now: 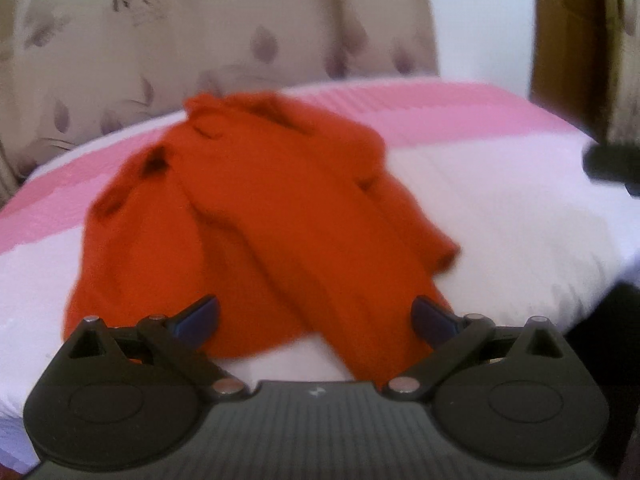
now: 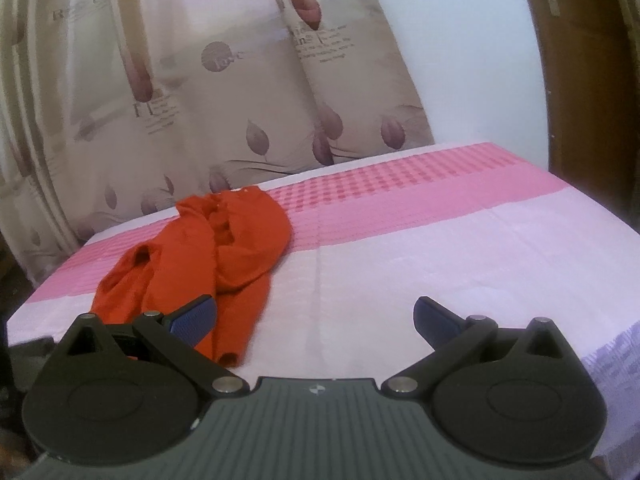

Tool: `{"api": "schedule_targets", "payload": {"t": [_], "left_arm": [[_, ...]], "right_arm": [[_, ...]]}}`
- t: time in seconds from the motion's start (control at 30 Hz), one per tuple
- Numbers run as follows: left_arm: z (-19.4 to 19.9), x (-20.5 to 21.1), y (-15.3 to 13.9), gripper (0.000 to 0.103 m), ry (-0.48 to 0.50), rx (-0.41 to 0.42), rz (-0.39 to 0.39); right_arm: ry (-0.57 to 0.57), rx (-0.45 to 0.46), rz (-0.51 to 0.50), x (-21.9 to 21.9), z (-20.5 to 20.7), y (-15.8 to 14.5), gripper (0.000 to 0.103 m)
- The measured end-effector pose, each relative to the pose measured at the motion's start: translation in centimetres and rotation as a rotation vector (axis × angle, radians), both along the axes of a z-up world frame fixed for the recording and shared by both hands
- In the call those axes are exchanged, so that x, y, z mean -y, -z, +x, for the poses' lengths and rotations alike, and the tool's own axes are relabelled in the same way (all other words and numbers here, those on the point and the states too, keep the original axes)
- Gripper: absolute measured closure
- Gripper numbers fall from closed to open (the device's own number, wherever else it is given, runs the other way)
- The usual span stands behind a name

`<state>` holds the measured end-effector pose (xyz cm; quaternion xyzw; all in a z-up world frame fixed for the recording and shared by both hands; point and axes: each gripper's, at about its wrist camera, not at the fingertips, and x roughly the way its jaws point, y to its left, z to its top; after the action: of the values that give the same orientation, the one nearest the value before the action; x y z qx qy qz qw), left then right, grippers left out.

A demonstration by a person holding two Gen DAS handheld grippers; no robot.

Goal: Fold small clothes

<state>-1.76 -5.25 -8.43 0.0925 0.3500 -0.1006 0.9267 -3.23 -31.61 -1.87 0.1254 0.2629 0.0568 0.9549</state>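
A small red-orange garment (image 1: 256, 216) lies crumpled in a heap on the pink and white cloth (image 1: 500, 208) that covers the table. In the left wrist view it fills the middle. My left gripper (image 1: 316, 318) is open and empty, just above the garment's near edge. In the right wrist view the garment (image 2: 208, 248) lies to the left, one sleeve reaching toward the camera. My right gripper (image 2: 316, 318) is open and empty, over bare cloth (image 2: 440, 248) to the right of the garment.
A beige curtain (image 2: 200, 80) with leaf print hangs behind the table. A white wall (image 2: 460, 52) and a brown wooden door (image 2: 588, 80) stand at the right. The table's right edge (image 2: 616, 336) drops off near my right gripper.
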Motion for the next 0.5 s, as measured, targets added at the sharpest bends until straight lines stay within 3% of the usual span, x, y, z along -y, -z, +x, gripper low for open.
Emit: {"api": "schedule_targets", "payload": {"t": [0.2,0.3,0.4,0.43,0.47,0.5], "left_arm": [[-0.3,0.0,0.6,0.005,0.027,-0.045,-0.059],[-0.8,-0.2,0.4,0.025,0.047,-0.052,-0.096],[-1.0,0.1,0.2,0.06,0.093,-0.047,-0.096],[-1.1,0.4,0.2,0.08,0.107,-0.04,-0.086],[-1.3,0.7,0.1,0.09,0.119,-0.03,-0.065],[-1.4,1.1,0.1,0.094,0.116,-0.019,-0.042]], "right_arm": [[0.013,-0.022,0.021,0.7,0.0,0.7,0.0],[0.017,-0.02,0.019,0.8,-0.2,0.7,0.0],[0.024,-0.025,0.027,1.1,-0.1,0.9,0.0],[0.025,-0.03,0.033,1.1,0.0,0.9,0.0],[0.024,-0.034,0.037,1.2,0.1,1.0,0.0],[0.023,-0.036,0.039,1.2,0.0,1.0,0.0]]}}
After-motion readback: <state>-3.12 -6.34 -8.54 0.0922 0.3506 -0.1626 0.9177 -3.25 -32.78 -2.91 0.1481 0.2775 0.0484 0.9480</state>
